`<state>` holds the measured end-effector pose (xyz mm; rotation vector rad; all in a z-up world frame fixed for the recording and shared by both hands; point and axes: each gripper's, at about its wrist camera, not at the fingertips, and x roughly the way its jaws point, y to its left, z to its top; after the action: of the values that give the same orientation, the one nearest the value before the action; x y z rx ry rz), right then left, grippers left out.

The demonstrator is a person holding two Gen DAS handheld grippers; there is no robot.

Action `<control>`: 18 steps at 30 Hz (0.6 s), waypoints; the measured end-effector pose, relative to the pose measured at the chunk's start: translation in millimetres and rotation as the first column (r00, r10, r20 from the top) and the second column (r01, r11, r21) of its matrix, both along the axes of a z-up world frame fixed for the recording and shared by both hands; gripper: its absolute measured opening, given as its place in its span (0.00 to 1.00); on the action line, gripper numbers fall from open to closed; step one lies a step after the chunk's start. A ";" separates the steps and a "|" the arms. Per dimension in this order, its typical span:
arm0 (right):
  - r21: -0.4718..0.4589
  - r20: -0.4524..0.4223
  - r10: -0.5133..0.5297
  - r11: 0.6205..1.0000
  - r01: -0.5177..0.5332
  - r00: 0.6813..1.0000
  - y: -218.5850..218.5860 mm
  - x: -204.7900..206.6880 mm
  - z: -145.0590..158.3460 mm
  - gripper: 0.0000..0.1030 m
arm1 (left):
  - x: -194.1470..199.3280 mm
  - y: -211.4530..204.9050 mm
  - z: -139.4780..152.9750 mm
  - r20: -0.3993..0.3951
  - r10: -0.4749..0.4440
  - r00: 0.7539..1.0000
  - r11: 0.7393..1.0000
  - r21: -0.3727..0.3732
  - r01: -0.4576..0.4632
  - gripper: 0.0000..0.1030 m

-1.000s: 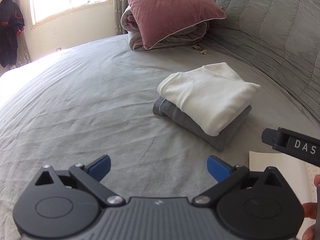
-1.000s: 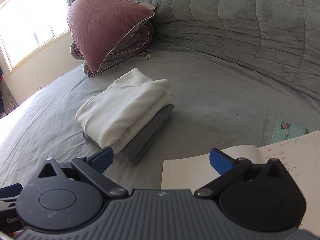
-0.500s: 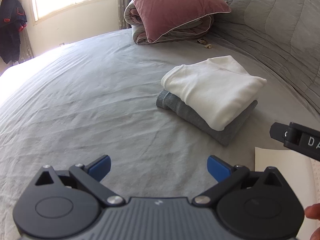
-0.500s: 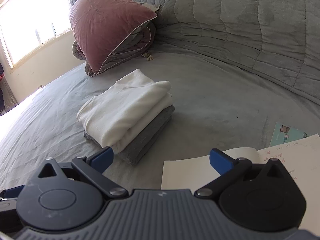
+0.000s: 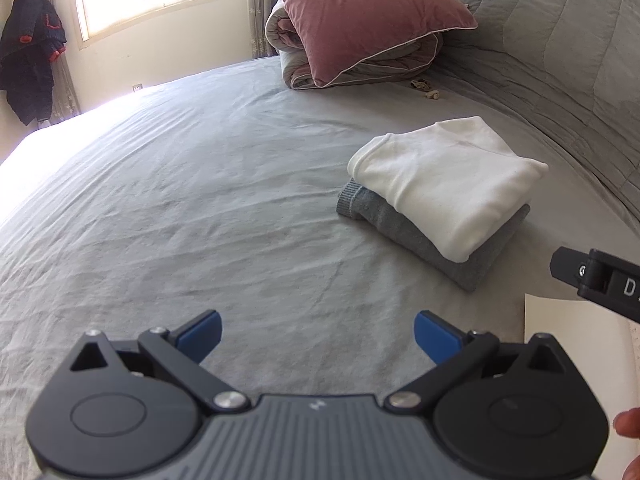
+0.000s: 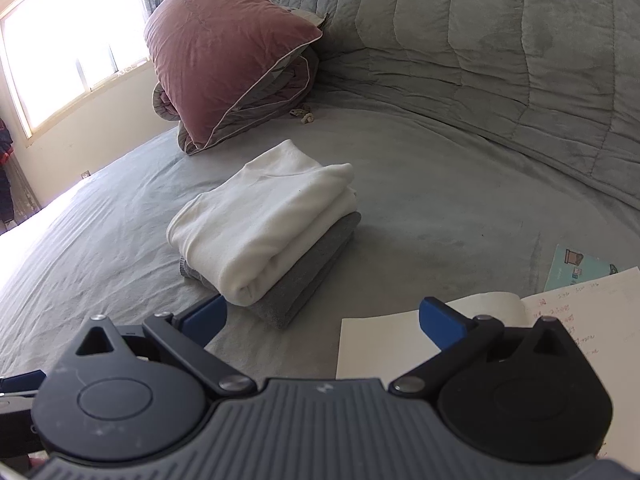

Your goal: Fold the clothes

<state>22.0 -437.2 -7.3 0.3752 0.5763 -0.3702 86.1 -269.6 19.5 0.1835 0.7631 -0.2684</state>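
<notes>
A folded white garment (image 5: 444,180) (image 6: 260,220) lies on top of a folded grey garment (image 5: 420,236) (image 6: 304,276) on the grey bed sheet (image 5: 200,208). My left gripper (image 5: 318,334) is open and holds nothing; it hovers over bare sheet, with the stack ahead and to its right. My right gripper (image 6: 322,318) is open too, nothing between its blue fingers, just short of the stack's near corner. A part of the right gripper's body (image 5: 600,280) shows at the right edge of the left wrist view.
A maroon pillow (image 5: 360,12) (image 6: 220,48) rests on a rolled grey quilt at the head of the bed. A quilted grey cover (image 6: 500,40) rises on the right. An open notebook (image 6: 420,332) and a small teal card (image 6: 580,272) lie near the right gripper. A dark jacket (image 5: 30,52) hangs by the window.
Both grippers have drifted slightly back and tilted, so the stack sits a little higher in the left wrist view. The garments have not moved and both grippers stay open.
</notes>
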 end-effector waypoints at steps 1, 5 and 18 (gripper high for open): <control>0.003 0.002 0.000 1.000 0.000 1.000 0.3 -0.1 0.5 1.00 | -0.3 0.1 0.5 0.001 -0.001 1.000 1.000 0.001 0.001 1.00; 0.007 0.006 0.003 1.000 -0.003 1.000 2.2 0.3 1.8 1.00 | -1.4 0.0 2.6 0.006 -0.002 1.000 1.000 0.006 0.002 1.00; 0.015 0.011 0.007 1.000 -0.007 1.000 4.1 -1.1 3.7 1.00 | -5.0 -2.3 5.6 0.014 -0.004 1.000 0.999 0.032 0.003 1.00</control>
<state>20.9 -433.1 -3.6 0.3889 0.5700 -0.3574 81.0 -271.9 25.0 0.2168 0.7531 -0.2580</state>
